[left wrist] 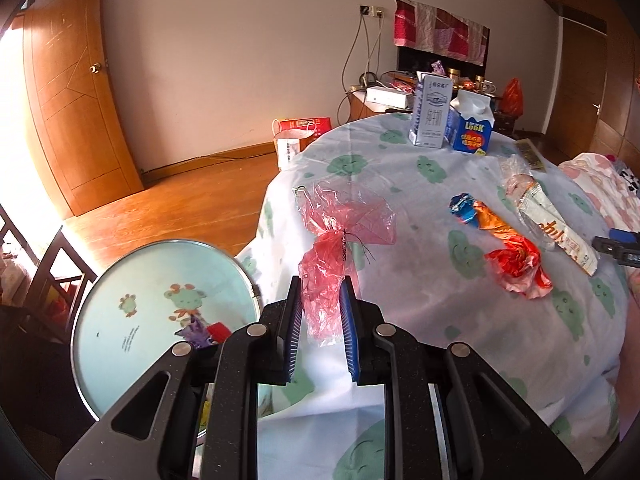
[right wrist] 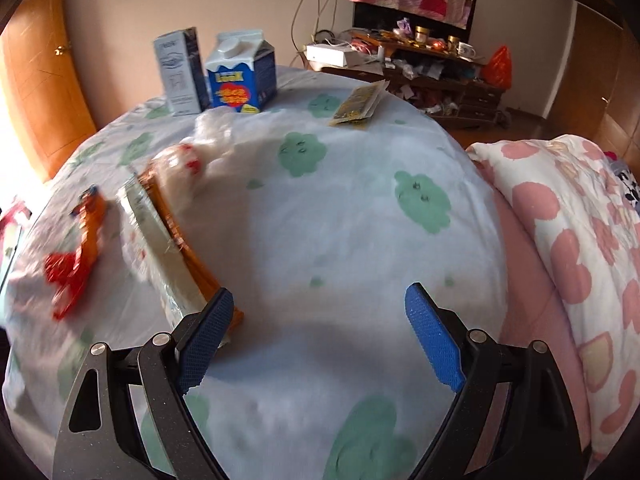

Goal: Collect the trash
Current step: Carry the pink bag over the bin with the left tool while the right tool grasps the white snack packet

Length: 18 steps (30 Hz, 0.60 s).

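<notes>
My left gripper (left wrist: 320, 300) is shut on a crumpled red plastic bag (left wrist: 340, 232) and holds it at the bed's left edge, beside a round basin (left wrist: 132, 280) on the floor. An orange and red wrapper (left wrist: 508, 248) and a long white snack packet (left wrist: 556, 224) lie on the bed (left wrist: 400, 184). My right gripper (right wrist: 320, 316) is open and empty above the bed (right wrist: 340, 220), with the snack packet (right wrist: 160, 248) just left of its left finger. Its tip shows in the left wrist view (left wrist: 618, 246).
A grey milk carton (left wrist: 430, 110) and a blue carton (left wrist: 472, 122) stand at the far side of the bed. A flat yellow packet (right wrist: 358, 104) lies near them. A pink flowered quilt (right wrist: 580, 240) is at the right. The basin holds purple and red scraps (left wrist: 204, 332).
</notes>
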Available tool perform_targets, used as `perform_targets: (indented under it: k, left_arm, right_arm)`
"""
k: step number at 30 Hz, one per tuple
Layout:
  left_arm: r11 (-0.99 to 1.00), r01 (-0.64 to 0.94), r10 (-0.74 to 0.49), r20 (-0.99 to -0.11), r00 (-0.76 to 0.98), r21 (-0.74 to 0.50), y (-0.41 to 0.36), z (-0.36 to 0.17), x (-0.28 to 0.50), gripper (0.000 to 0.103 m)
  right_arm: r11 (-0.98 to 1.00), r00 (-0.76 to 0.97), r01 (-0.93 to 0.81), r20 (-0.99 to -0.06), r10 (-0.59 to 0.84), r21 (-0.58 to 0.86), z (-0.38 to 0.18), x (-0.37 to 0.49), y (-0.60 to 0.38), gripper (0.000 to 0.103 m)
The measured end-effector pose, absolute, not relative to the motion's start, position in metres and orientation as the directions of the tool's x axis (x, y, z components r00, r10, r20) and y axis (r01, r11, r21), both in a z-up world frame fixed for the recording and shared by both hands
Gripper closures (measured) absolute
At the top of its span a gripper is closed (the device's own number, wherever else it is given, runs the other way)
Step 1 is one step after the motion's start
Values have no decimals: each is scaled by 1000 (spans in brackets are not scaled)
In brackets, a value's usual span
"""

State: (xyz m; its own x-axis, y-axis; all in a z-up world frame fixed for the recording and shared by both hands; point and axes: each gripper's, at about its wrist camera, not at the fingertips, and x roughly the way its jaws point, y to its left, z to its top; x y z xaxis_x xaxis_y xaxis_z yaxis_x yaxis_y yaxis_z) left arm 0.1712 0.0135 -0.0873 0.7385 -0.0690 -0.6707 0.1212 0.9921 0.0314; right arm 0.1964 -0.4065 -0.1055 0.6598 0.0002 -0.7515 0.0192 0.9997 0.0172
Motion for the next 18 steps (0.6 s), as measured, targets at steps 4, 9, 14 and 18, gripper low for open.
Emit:
perform_targets:
  k: [4, 9, 14, 18]
  left_arm:
    - [993, 112, -54, -666, 744, 45, 22, -84, 160, 85]
    - [993, 108, -48, -656, 753, 52, 28, -80, 150, 85]
    - [994, 100, -47, -669, 742, 40, 32, -85, 150, 85]
    - [995, 98, -51, -665, 745, 34, 33, -85, 149, 85]
  right_arm:
    - [997, 751, -37, -655, 76, 73, -95, 178, -395, 17]
    - [988, 709, -144, -691, 138, 50, -106, 189, -368, 34]
    - [972, 633, -220, -747, 204, 80, -124, 195, -352, 71]
    - [964, 645, -256, -730, 227, 73, -123, 191, -342, 86]
